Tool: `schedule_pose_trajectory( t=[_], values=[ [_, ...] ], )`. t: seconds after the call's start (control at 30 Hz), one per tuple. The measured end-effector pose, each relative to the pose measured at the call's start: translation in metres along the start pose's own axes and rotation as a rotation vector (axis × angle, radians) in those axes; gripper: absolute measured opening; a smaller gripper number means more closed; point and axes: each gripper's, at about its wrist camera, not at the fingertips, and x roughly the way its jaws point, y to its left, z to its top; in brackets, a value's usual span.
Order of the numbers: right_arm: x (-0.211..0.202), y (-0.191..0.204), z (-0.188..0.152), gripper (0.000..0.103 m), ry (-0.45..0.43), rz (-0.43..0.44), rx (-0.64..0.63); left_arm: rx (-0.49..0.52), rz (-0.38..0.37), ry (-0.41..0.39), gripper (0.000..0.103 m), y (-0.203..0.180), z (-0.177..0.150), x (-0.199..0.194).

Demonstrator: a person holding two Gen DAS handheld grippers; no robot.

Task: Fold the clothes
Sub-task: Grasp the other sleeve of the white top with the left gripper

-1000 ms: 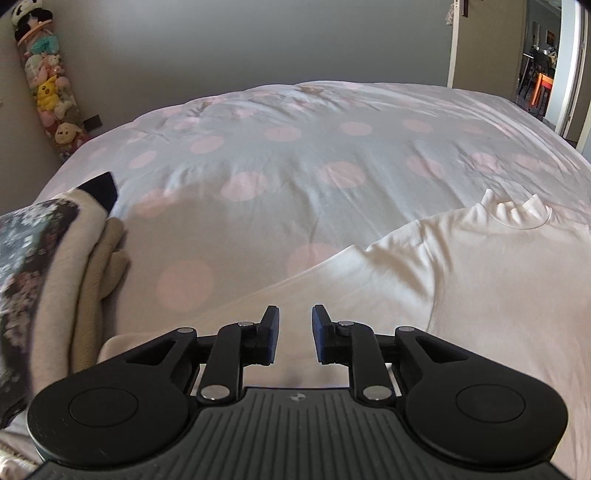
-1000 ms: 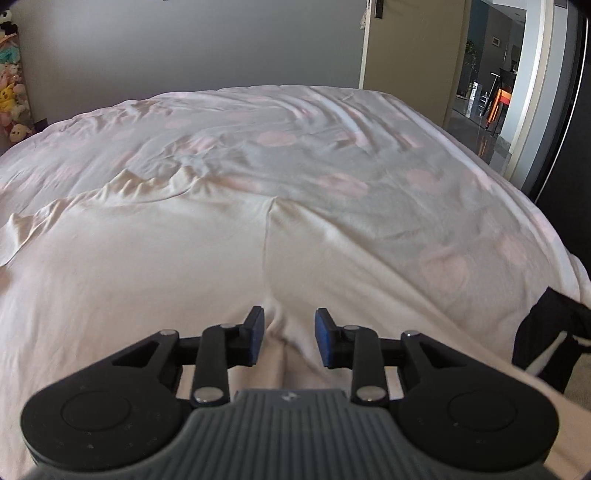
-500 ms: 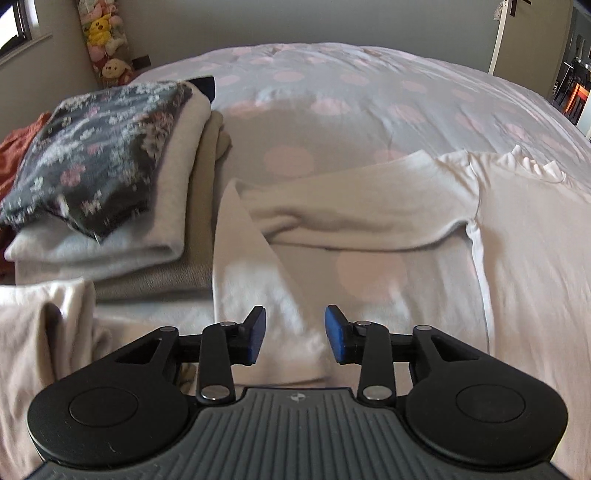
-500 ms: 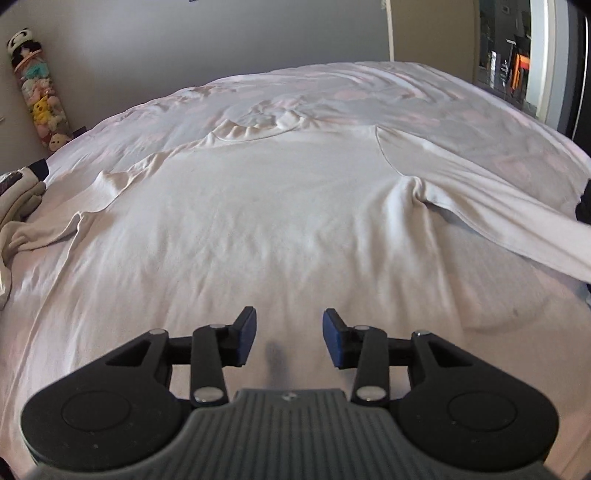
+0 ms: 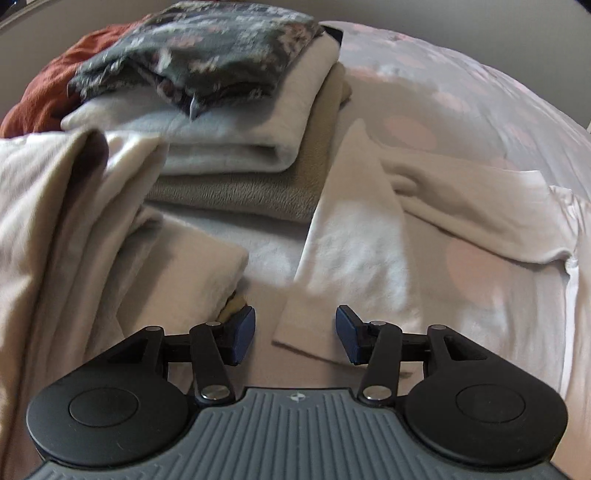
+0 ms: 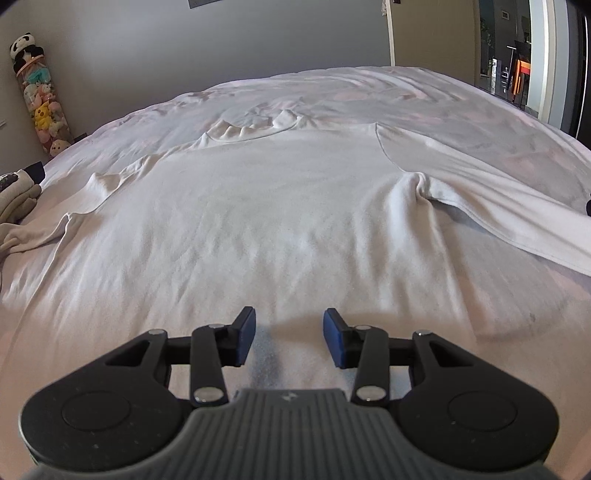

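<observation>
wall [image 6: 184,44]: plain grey, evenly lit
bed [image 6: 461,107]: wide, pale cover with faint pink dots, fills most of both views
left corner: tall clear tube of plush toys [image 6: 42,107], panda on top
doorway [image 6: 517,62]: right, open, bright daylight, orange furniture beyond
door frame [image 6: 391,33]: pale, beside beige panel

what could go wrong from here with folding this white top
1. The left gripper is open over the sleeve end, close to a loose beige garment; closing may catch that too.
2. The sleeve lies against the folded stack, so pulling it could drag the stack.
3. The right gripper is open over the wrinkled top; folding now may trap creases.
</observation>
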Motion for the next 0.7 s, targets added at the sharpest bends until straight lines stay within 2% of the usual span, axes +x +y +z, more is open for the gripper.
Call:
schedule_pose_trajectory(
  t=[0.07,0.13,0.17,0.23,0.33,0.43,0.57,0.7],
  values=[
    [0.002,0.002,0.000,0.045,-0.001,0.010,-0.012,-0.021,0.002,0.002,0.046,0.002,-0.004,0.007],
    [0.003,0.002,-0.001,0.046,0.000,0.013,-0.016,-0.016,-0.003,-0.013,0.034,-0.002,-0.004,0.006],
    [0.003,0.002,0.000,0.046,-0.001,0.016,-0.014,-0.009,-0.008,-0.020,0.020,-0.004,-0.004,0.005],
    [0.004,0.000,0.000,0.046,-0.004,0.021,-0.005,0.011,-0.013,-0.042,0.008,-0.011,-0.006,0.002],
    [0.004,-0.002,0.000,0.046,-0.007,0.025,0.003,0.054,-0.009,-0.108,0.007,-0.019,-0.008,-0.012],
    [0.003,-0.002,0.000,0.046,-0.009,0.029,0.006,0.103,-0.043,-0.191,0.007,-0.027,-0.002,-0.039],
    [0.003,-0.003,0.001,0.046,-0.014,0.038,0.014,0.180,-0.128,-0.263,0.007,-0.058,0.021,-0.074],
    [0.001,-0.004,0.003,0.046,-0.021,0.050,0.021,0.306,-0.232,-0.307,0.006,-0.106,0.045,-0.109]
  ],
)
